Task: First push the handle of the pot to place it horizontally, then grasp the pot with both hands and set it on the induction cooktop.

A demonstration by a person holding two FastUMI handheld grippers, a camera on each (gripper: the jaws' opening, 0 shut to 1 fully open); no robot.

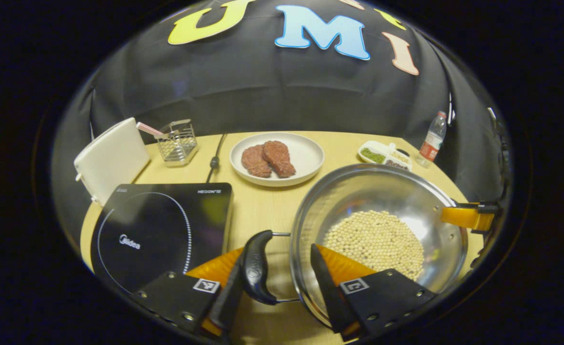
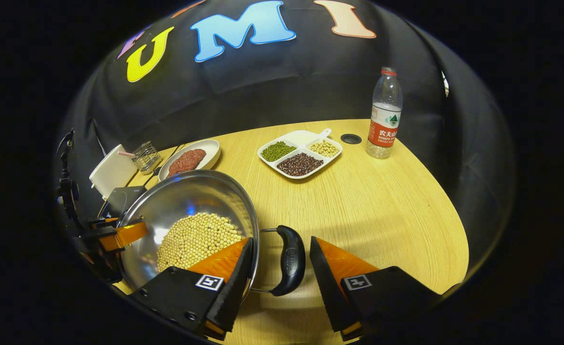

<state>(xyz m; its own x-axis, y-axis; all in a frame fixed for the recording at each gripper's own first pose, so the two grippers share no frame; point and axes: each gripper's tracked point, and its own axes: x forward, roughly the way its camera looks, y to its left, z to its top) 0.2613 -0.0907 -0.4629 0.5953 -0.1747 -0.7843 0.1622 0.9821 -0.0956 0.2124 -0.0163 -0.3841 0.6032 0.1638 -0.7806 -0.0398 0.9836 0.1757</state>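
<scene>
A steel pot [image 1: 382, 191] holding pale beans [image 1: 375, 242] is over the wooden table just right of the black induction cooktop [image 1: 162, 230]. In the left gripper view, the pot's black side handle [image 1: 257, 268] lies between the fingers of my left gripper [image 1: 277, 251], which is open; one finger reaches over the rim. The right gripper view shows the pot [image 2: 191, 196] with its other black handle [image 2: 289, 261] inside my open right gripper [image 2: 281, 239], one finger over the rim. Each gripper shows at the pot's far rim in the other's view.
A white plate [image 1: 306, 153] with two meat patties sits behind the pot. A white board [image 1: 111, 158] and a wire basket [image 1: 176, 141] stand at the far left with a cable [image 1: 215, 158]. A divided bean dish [image 2: 300, 153] and a water bottle [image 2: 383, 115] stand far right.
</scene>
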